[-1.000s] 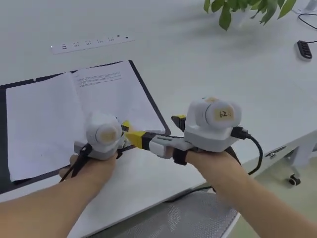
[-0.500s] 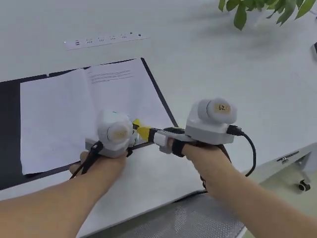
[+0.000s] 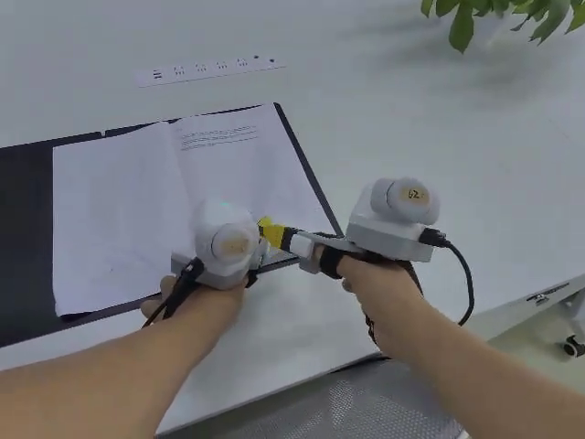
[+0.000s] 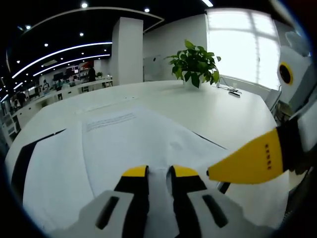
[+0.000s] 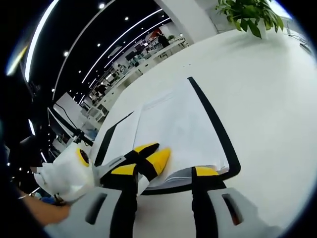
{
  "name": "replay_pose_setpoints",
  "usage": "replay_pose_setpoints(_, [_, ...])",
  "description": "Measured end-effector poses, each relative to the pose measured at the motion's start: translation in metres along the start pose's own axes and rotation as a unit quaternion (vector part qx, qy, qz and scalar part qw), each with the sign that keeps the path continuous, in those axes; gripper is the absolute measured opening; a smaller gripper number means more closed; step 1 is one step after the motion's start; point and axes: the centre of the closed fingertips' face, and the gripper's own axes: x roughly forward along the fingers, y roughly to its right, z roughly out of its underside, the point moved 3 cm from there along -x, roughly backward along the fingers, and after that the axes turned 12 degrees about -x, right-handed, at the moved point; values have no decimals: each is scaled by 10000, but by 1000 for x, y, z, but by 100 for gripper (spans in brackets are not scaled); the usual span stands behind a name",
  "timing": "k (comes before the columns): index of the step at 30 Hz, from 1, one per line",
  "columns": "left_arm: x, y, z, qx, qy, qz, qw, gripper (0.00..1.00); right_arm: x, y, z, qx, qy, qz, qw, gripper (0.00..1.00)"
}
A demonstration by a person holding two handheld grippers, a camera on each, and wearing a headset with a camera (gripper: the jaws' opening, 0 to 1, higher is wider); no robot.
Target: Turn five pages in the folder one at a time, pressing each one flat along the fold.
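My left gripper [image 4: 158, 172] has its yellow-tipped jaws drawn almost together, with only a thin slit between them. White paper shows in that slit, but I cannot tell whether a sheet is caught. My right gripper [image 5: 164, 171] is released, its jaws spread wide. In the head view it sits at 3 o'clock of the left one, pointing toward 9 o'clock, so that one of its yellow tips lies just beside my left jaws. Both sets of tips meet at the near edge of the right-hand white paper page [image 3: 238, 174], near its 5 o'clock corner.

That page lies in the open black folder [image 3: 23, 229], which is flat on the white table [image 3: 439, 119] and stretches from my grippers toward 10 o'clock. A few printed lines run along the page's far end. Past the folder, at 12 o'clock, lies a long white power strip [image 3: 208, 69]. A green leafy plant [image 3: 512, 14] stands well apart at 2 o'clock. A black cable [image 3: 462, 274] loops off the right gripper at 4 o'clock.
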Motion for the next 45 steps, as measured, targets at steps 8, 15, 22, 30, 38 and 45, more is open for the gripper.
replay_pose_setpoints(8, [0, 0, 0, -19, -6, -2, 10000, 17, 4, 16, -1, 234, 94, 348, 9991, 19])
replay_pose_setpoints(15, [0, 0, 0, -21, -39, -7, 10000, 16, 5, 25, 0, 300, 141, 541, 9980, 1])
replay_pose_setpoints(22, [-2, 1, -2, -121, -106, 45, 9999, 18, 2, 20, -3, 305, 240, 532, 9978, 0])
replay_pose_setpoints(30, [-23, -6, -14, -372, -44, 52, 9993, 24, -9, 8, -13, 267, 518, 356, 9977, 0])
replay_pose_setpoints(38, [-53, -27, -32, -365, 153, -86, 9992, 24, -17, -20, -31, -48, 849, 59, 9964, 0])
replay_pose_setpoints(45, [-85, -48, -50, -193, 406, -217, 9988, 24, -19, -57, -43, -357, 1055, -290, 9934, 0])
